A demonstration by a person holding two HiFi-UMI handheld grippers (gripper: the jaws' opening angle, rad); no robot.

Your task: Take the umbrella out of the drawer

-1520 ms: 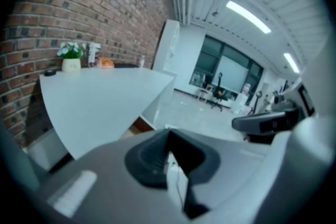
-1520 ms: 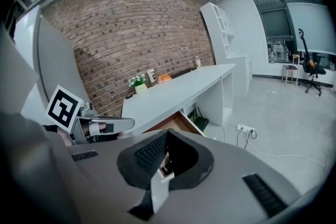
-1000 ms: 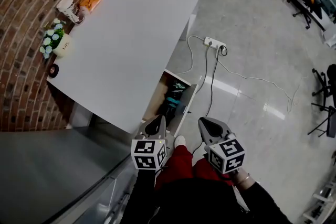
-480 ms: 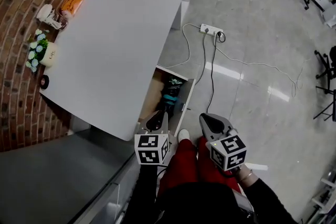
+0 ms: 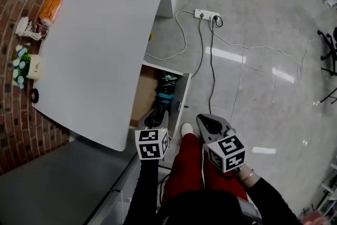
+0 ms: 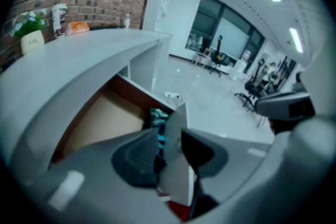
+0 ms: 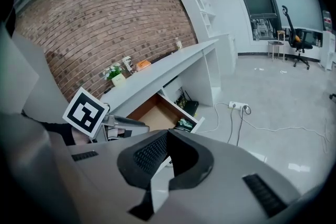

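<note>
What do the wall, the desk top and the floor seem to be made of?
Wall: red brick, matt, pale mortar lines showing. Desk top: smooth plain white, probably laminate or painted board; no grain visible. Floor: glossy grey, likely polished tile or stone, since lights reflect in it.

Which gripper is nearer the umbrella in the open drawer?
Left. The left gripper hovers at the drawer's near end, just short of the umbrella, fingers just opening, empty; the right gripper sits past the drawer's front panel, farther right.
</note>
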